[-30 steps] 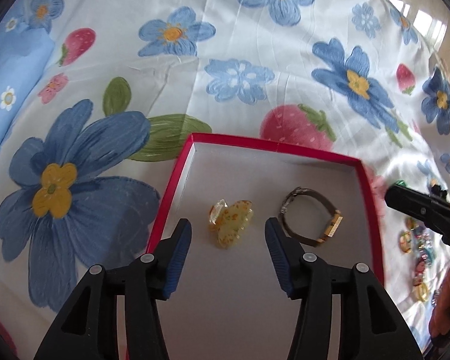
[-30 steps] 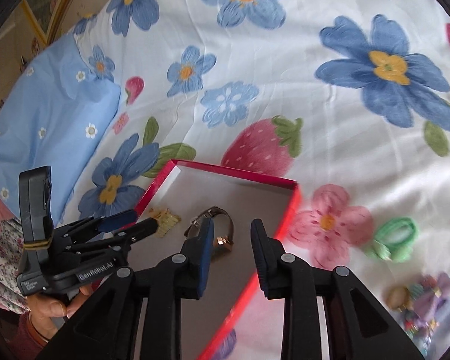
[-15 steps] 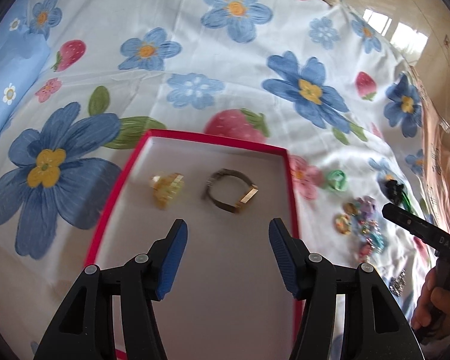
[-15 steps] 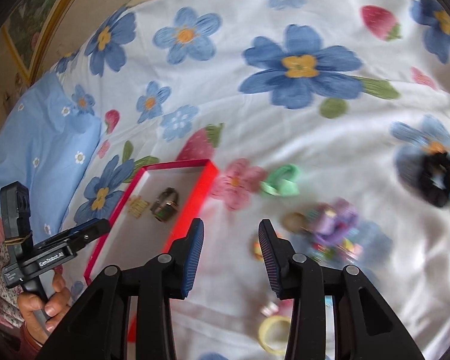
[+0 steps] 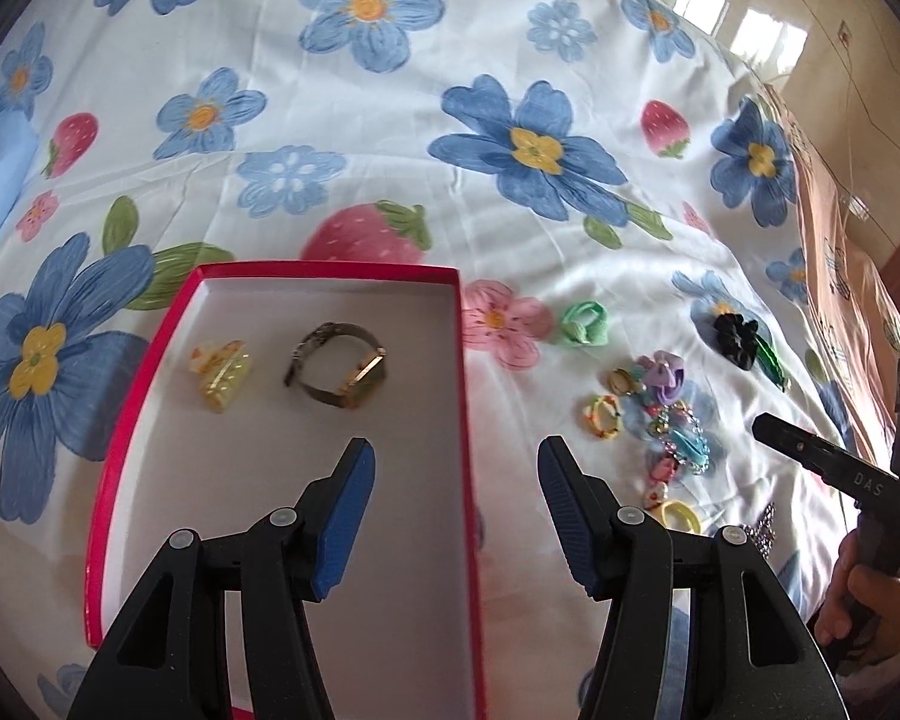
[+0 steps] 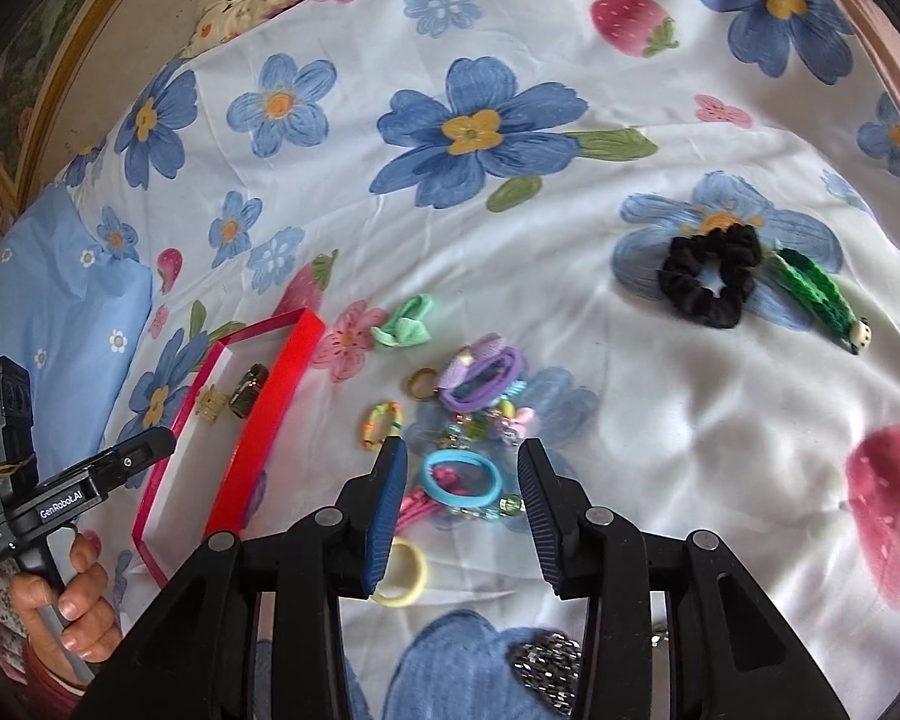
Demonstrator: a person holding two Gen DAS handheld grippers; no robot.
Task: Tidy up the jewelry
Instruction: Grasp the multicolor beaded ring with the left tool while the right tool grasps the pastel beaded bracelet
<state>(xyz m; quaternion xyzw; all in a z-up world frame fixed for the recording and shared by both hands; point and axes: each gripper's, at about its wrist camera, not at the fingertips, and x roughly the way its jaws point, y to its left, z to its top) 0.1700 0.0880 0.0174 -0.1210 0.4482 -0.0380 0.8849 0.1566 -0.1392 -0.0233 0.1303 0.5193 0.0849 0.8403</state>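
A red box [image 5: 465,360] [image 6: 270,384] with a white floor lies on the flowered bedsheet. It holds a yellow hair claw [image 5: 222,375] and a gold watch [image 5: 342,372]. My left gripper [image 5: 456,462] is open and empty above the box's right rim. A pile of hair ties and bracelets [image 5: 660,414] [image 6: 474,414] lies right of the box. My right gripper [image 6: 462,462] is open and empty just above the pile, over a blue ring [image 6: 462,480]. A yellow hair tie [image 6: 402,573] lies under its left finger.
A mint green hair tie [image 6: 405,330] [image 5: 582,324] lies between box and pile. A black scrunchie [image 6: 711,276] [image 5: 735,336] and a green clip [image 6: 816,294] lie farther right. A sequinned piece [image 6: 546,666] lies near my right gripper's base. A light blue pillow [image 6: 48,312] is at the left.
My right gripper has swung right, away from the box, to hover over the pile and has opened wider. My left gripper has pulled back and shifted right, to the box's right rim.
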